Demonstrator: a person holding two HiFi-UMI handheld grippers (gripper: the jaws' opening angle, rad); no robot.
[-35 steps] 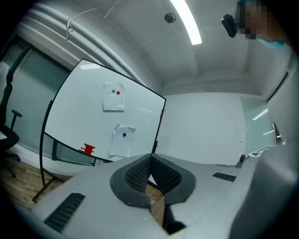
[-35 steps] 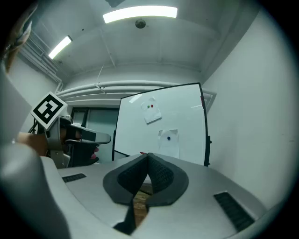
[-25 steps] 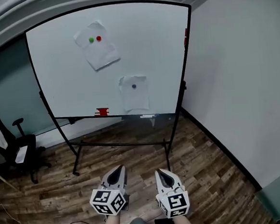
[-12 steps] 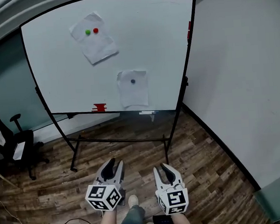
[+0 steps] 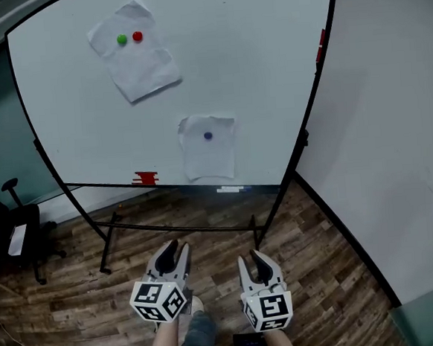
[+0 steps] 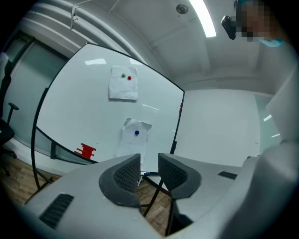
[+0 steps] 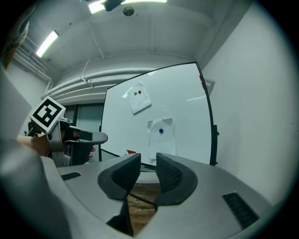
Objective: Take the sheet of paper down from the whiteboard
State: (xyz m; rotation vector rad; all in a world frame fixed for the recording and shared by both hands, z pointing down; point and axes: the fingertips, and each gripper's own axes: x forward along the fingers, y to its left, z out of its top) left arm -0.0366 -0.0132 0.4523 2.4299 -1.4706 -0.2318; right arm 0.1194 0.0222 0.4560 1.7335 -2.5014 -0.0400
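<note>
whiteboard [image 5: 268, 67] stands on floor [image 5: 313, 258] ahead. upper sheet [image 5: 137, 63] on it top-left, lower sheet [image 5: 209, 154] below and right of that, near bottom edge. chair [image 5: 12, 229] left of whiteboard, wall [image 5: 391, 117] to its right.

One whiteboard [image 5: 268, 67] fills the upper frame. Two sheets of paper hang on it: an upper sheet [image 5: 137, 66] at upper left and a lower sheet [image 5: 210, 161] at centre. There are three magnets: green magnet [image 5: 122, 39], red magnet [image 5: 137, 36] and blue magnet [image 5: 207, 135]. One red block [image 5: 145, 178] sits at lower left of the board. One office chair [image 5: 16, 229] stands at the left edge.
</note>
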